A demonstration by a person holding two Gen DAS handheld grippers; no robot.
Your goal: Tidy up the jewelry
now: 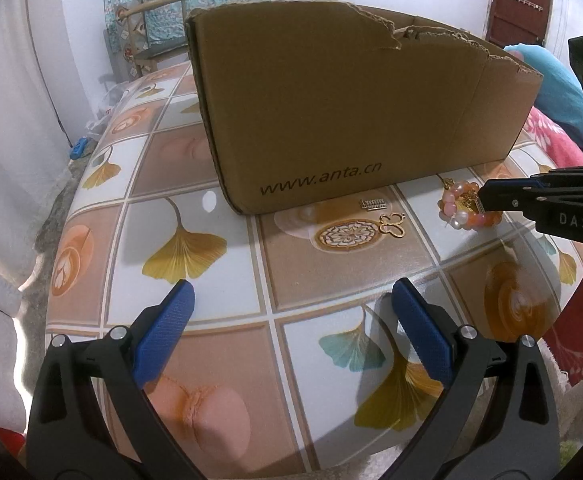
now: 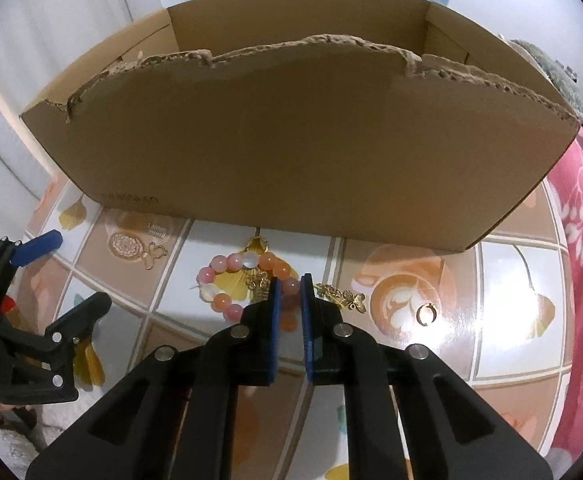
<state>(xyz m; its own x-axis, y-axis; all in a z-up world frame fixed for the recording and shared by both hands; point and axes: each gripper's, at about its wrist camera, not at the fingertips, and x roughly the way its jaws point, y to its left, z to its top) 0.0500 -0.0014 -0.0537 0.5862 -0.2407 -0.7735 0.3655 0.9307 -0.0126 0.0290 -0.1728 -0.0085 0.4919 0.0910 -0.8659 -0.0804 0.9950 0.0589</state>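
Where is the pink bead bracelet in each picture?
Left wrist view: the pink bead bracelet lies far right on the table, just past the cardboard box's near corner, with the right gripper closed on it.
Right wrist view: the bracelet sits low in the middle, and a bead is pinched at the gripper's tips.
Shared landmark: the cardboard box right behind it.

Soft indoor light, white glare on the glossy tablecloth [image 1: 211, 200], strong fisheye bending and dark corners.
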